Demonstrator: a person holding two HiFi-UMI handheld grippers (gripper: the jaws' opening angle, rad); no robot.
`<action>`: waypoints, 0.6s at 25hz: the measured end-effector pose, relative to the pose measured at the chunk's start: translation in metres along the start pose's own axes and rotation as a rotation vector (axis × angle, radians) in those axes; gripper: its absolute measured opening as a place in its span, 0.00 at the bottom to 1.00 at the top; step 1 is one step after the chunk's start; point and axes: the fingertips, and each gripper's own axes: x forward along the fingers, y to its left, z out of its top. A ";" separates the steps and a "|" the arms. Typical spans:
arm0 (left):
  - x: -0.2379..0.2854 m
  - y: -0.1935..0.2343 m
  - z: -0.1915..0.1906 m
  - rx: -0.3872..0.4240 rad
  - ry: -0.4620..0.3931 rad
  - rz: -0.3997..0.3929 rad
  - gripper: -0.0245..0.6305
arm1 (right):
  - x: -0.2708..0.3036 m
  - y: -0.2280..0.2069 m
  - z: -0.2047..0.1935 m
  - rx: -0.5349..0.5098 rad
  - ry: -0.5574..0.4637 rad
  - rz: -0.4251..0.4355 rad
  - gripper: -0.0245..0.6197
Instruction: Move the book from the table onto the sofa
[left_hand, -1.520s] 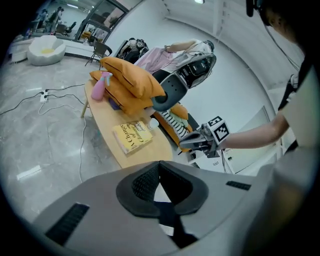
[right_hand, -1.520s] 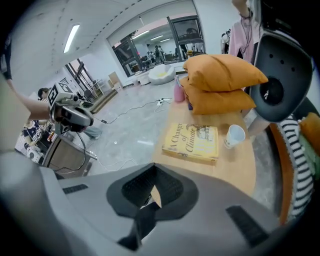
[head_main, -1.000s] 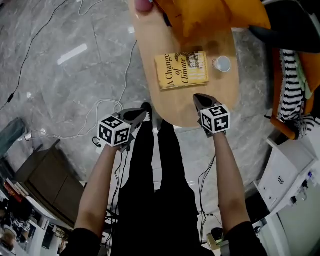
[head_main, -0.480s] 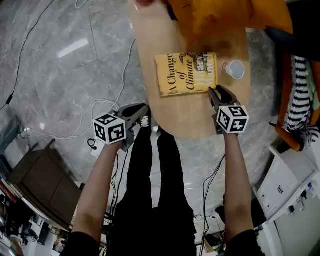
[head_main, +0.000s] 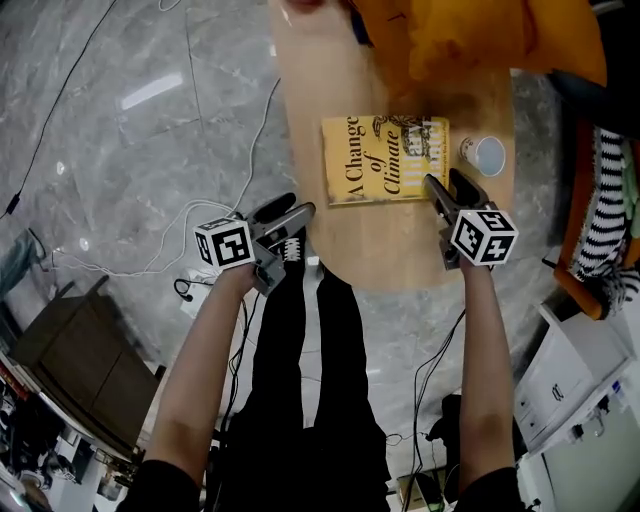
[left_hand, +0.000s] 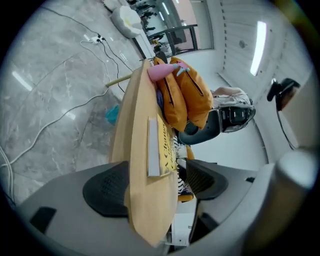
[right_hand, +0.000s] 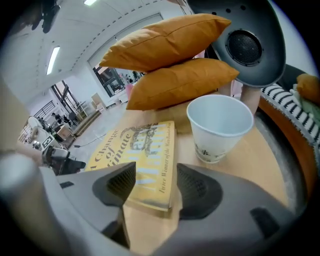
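white paper cup (head_main: 489, 155) near the table's (head_main: 390, 248) right edge, two stacked orange cushions (head_main: 470, 40) at its far end, striped cloth (head_main: 602, 200) beyond

Both arms were held outstretched.
The left hand-held gripper (head_main: 297, 206) and right hand-held gripper (head_main: 443, 180) were being opened, nothing clamped between jaws.

**Materials and finishes**

Surface (head_main: 400, 250): pale wood, smooth, matt.
Book (head_main: 385, 160): yellow printed paper cover, faint sheen.
Cup (right_hand: 220, 130): white paper, matt.
Cushions (right_hand: 175, 82): orange woven cloth, dull, soft-looking.
Floor (head_main: 130, 150): grey veined stone, polished, glossy, mirroring ceiling lights.
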 end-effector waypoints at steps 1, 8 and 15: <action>0.003 0.001 0.000 -0.016 0.005 -0.010 0.58 | 0.003 0.000 0.000 -0.012 0.015 0.004 0.42; 0.011 0.004 0.005 -0.036 0.004 -0.010 0.59 | 0.008 0.005 0.004 -0.091 0.065 0.032 0.42; 0.018 0.014 -0.010 -0.079 0.033 -0.026 0.59 | 0.013 0.026 0.002 -0.171 0.088 0.094 0.42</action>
